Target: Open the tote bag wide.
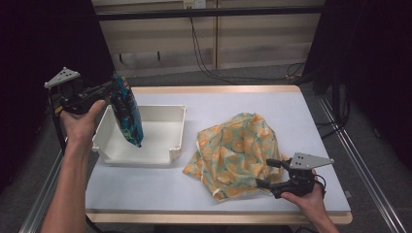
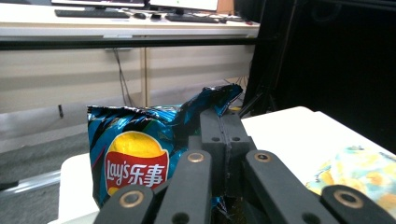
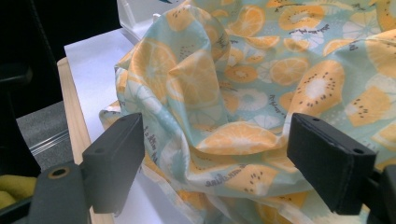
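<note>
Nearest me, at five o'clock, my right gripper (image 1: 267,174) rests with jaws spread wide around a fold of the fruit-print cloth (image 1: 238,148), thin, soft and rumpled, pads not pressing. At ten o'clock my left gripper (image 1: 110,87) is clamped on the top seam of the chip bag (image 1: 127,114), glossy crinkled foil, hanging tilted into the white plastic bin (image 1: 172,154). I judge I should lower it until its bottom settles inside, then release, keeping clear of the rigid walls.
</note>
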{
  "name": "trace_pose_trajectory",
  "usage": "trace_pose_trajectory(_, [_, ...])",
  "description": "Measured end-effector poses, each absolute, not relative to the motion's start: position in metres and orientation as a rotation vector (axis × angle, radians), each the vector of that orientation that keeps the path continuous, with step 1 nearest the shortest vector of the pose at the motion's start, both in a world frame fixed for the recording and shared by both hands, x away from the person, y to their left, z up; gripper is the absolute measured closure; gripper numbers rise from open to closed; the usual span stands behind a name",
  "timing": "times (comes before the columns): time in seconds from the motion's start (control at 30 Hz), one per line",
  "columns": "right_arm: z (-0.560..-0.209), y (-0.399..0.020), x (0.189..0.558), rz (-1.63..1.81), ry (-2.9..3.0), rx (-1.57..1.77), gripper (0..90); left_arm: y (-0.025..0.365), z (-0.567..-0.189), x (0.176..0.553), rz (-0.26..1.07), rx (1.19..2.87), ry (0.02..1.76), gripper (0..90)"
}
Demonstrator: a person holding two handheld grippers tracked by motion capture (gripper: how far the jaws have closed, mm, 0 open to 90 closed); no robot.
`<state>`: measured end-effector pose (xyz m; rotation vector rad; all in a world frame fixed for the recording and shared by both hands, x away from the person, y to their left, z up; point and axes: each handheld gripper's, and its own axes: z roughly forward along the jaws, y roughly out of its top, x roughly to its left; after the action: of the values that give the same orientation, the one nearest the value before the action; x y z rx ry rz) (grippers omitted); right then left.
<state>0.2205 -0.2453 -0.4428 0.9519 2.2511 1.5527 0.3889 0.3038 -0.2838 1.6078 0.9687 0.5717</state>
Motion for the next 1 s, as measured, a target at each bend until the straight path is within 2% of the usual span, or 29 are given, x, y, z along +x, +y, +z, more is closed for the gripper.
trace_pose_trajectory(0.67, [-0.445,-0.244,0.222,1.551,2.267,0.952,18.6,0.298,-0.327,0.426,0.623,1.558,1.123,90.0])
trace_pose_trajectory(1.0, [-0.446,-0.242,0.221,1.550,2.280,0.948,18.5,0.287,-0.338,0.436,0.620,1.515,1.101,90.0])
